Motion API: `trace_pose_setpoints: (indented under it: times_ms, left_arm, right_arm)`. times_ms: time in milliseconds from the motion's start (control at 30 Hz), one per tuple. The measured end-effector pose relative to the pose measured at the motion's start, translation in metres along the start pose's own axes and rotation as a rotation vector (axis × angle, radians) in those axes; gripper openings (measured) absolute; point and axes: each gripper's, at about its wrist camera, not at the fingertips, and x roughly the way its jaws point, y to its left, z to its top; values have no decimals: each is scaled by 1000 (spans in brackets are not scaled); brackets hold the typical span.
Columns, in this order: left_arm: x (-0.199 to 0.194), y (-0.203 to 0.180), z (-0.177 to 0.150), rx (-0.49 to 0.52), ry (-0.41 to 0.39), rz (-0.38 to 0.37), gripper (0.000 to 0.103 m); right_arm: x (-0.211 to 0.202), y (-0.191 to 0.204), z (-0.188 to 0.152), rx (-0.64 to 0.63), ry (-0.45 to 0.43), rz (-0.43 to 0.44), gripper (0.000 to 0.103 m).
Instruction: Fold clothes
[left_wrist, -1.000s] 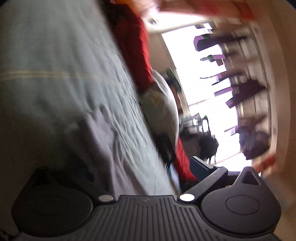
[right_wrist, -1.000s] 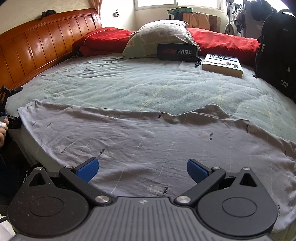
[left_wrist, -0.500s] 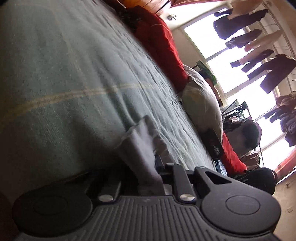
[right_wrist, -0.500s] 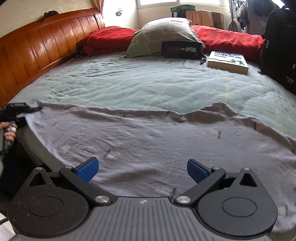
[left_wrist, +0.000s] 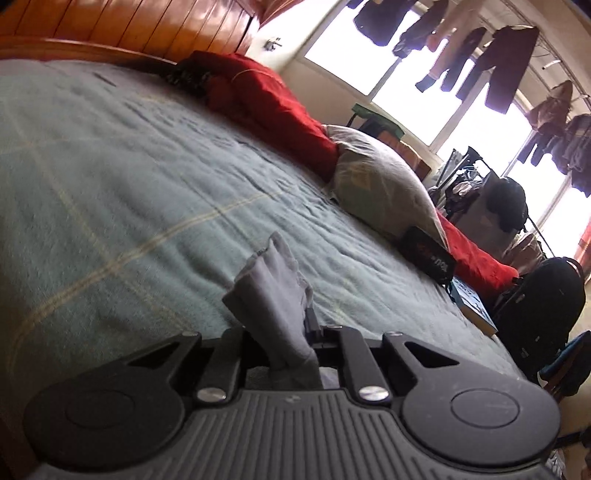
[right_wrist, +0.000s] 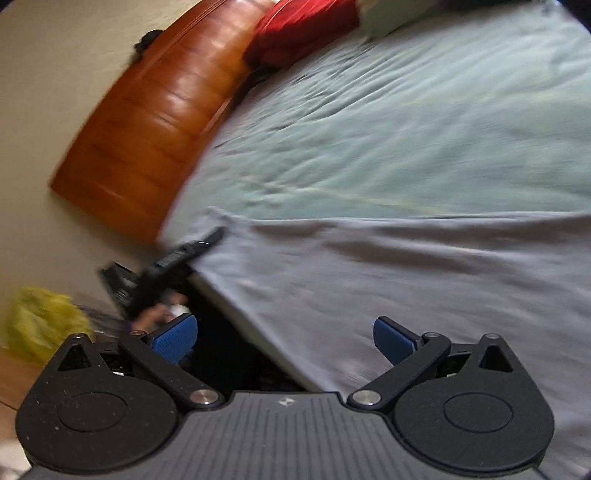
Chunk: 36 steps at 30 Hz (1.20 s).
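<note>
A grey garment (right_wrist: 406, 288) lies spread across the near part of the green bed sheet (right_wrist: 406, 129). My left gripper (left_wrist: 291, 332) has a bunched corner of the grey garment (left_wrist: 273, 295) pinched between its jaws, which are still closing, and it holds that corner a little above the sheet. The right wrist view shows the left gripper (right_wrist: 184, 258) at the garment's far-left corner, with a hand (right_wrist: 155, 314) below it. My right gripper (right_wrist: 284, 336) is open over the garment's near-left edge, with nothing between its blue pads (right_wrist: 173, 336).
A wooden headboard (right_wrist: 147, 129) runs along the left. At the far side lie a red blanket (left_wrist: 266, 99), a pillow (left_wrist: 376, 181), a black pouch (left_wrist: 428, 254) and a book (left_wrist: 472, 306). A black backpack (left_wrist: 546, 306) stands beyond. A yellow bag (right_wrist: 40, 325) sits on the floor.
My left gripper closed on the garment's corner and lifted it, rolling more upright. My right gripper swung left toward the garment's left edge and stayed open.
</note>
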Motion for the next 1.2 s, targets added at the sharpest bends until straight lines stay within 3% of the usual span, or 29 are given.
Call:
trace_pose_setpoints:
  times_ms: [200,467,633,900,1200]
  left_arm:
    - [-11,10,-5,-9,-4,-26,11]
    - [-12,15,-6,-29,-15,-45,11]
    - [-14,16,-7,-34,-22,-55,11]
    - [-18,19,-11,-46,-25,-65,11]
    - [-21,19,-13,-53,-27,-79,11]
  right_arm:
    - [87,11,35,140,28,132,103]
    - [159,28,53,252,62,119,103]
    - [176,35,54,306,54,59,103]
    - [174,25,64,397,-70,7,103]
    - [173,25,79,396,-108,-10,103]
